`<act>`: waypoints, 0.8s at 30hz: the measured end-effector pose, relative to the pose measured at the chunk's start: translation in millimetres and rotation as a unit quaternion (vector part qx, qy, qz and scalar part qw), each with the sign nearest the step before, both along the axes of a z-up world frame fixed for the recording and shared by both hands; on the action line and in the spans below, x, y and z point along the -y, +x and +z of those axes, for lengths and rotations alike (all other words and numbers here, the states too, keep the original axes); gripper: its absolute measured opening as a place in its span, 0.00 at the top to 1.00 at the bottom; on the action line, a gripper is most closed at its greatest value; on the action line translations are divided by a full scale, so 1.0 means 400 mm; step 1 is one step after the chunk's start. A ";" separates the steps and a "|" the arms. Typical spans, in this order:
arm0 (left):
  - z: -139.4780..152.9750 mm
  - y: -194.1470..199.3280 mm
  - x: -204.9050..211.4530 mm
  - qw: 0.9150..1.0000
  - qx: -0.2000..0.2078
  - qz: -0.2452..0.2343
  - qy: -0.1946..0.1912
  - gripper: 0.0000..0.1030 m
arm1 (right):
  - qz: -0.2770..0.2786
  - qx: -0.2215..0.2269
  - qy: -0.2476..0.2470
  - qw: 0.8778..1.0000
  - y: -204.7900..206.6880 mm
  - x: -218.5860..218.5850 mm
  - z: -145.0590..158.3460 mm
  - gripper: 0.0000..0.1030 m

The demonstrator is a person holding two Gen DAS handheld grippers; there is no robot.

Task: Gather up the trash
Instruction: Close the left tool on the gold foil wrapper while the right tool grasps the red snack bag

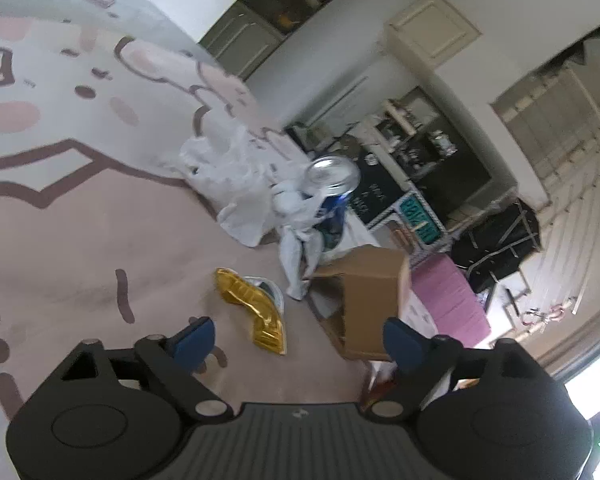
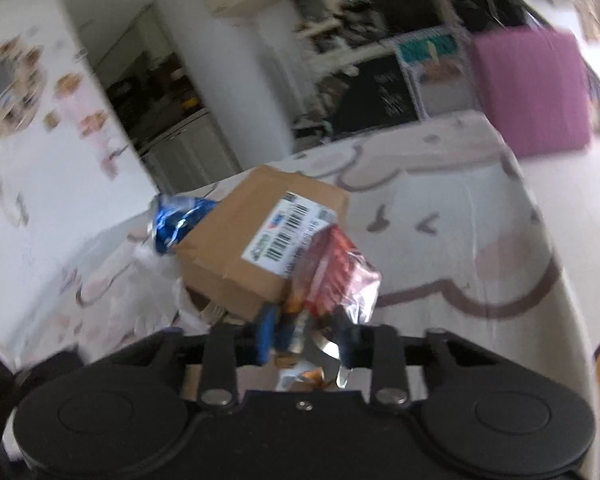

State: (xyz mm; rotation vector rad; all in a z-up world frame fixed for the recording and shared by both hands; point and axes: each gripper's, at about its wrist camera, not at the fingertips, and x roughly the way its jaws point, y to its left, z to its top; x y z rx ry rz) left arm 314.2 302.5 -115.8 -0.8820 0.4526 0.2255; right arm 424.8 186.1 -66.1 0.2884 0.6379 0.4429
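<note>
I am seeing the right tool (image 2: 304,338) clamped narrow on a crinkled red and silver snack wrapper (image 2: 336,268); the foil is bunching between its blue pads, and the wrapper's free end is standing up just ahead of the fingertips. Directly behind the wrapper, touching or nearly touching it, a brown cardboard box (image 2: 256,232) with a barcode label is sitting on the desk (image 2: 460,240); I cannot tell which. A blue can (image 2: 180,216) is showing at the box's far left corner. The right tool is pointing forward and somewhat downward at the desk's patterned cloth.

I am seeing the left tool (image 1: 296,336) standing wide, nothing between its pads. A gold foil wrapper (image 1: 256,308) is lying flat on the cloth just ahead, between the fingertips but nearer the left one, not touched. The open cardboard box (image 1: 364,300) is lying near the right fingertip. Beyond it the blue can (image 1: 334,196) is standing beside crumpled white plastic (image 1: 236,184). This view is rolled, so the desk edge is running diagonally.
</note>
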 end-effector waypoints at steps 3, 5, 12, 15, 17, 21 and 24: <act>-0.014 0.026 -0.004 1.000 -0.014 0.011 -0.009 0.20 | 0.042 0.038 -0.052 0.997 -0.031 -0.002 0.022 0.81; -0.018 0.046 -0.001 1.000 -0.023 0.014 -0.003 0.22 | 0.069 0.060 -0.093 0.991 -0.054 0.002 0.034 0.83; -0.015 0.116 0.016 0.997 -0.062 0.012 0.052 0.30 | 0.131 0.127 -0.268 0.946 -0.147 0.033 0.063 0.83; -0.017 0.140 0.020 0.994 -0.073 0.016 0.080 0.38 | 0.159 0.131 -0.327 0.922 -0.189 0.049 0.055 0.83; -0.018 0.156 0.025 0.991 -0.083 0.011 0.100 0.45 | 0.185 0.120 -0.335 0.916 -0.210 0.055 0.046 0.82; -0.016 0.169 0.033 0.985 -0.103 -0.004 0.138 0.62 | 0.226 0.111 -0.304 0.919 -0.252 0.061 0.049 0.76; -0.020 0.165 0.035 0.983 -0.104 -0.016 0.149 0.65 | 0.238 0.093 -0.230 0.939 -0.247 0.085 0.062 0.36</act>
